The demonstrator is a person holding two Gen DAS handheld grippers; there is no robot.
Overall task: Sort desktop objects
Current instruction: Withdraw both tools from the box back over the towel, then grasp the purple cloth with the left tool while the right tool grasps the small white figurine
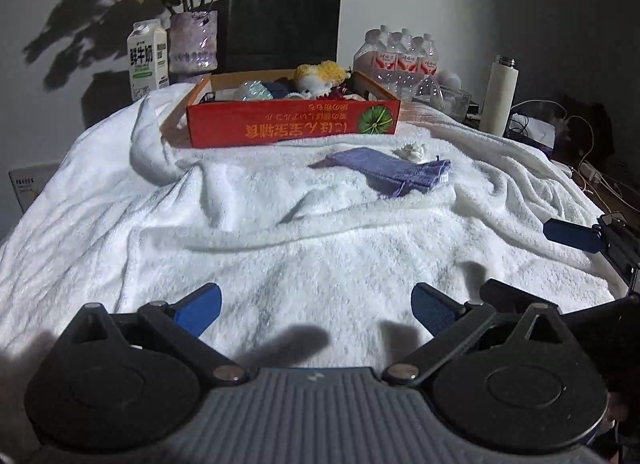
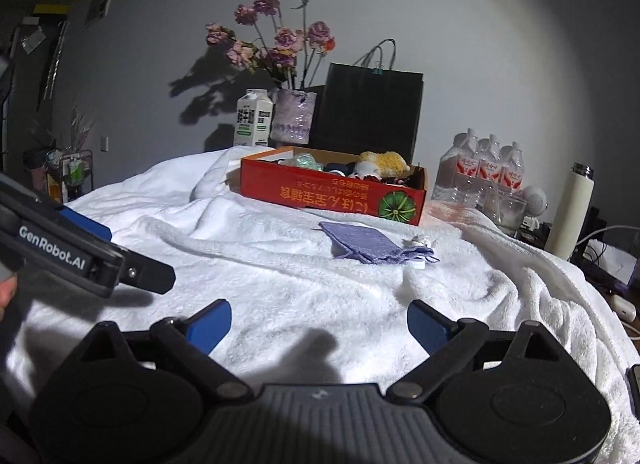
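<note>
Both the left gripper (image 1: 316,310) and right gripper (image 2: 319,326) spread wide, seemingly empty, above the white towel (image 1: 280,224)

Bare white towel (image 1: 280,232) ahead, purple pouch (image 1: 384,174) mid-way, red box (image 1: 294,122) blocking behind.

A dim room is lit by one hard beam from behind the cameras, so the white towel (image 1: 280,232) is nearly blown out, flower shadows are thrown toward 9 o'clock, and fisheye-bent edges are darkened.
</note>
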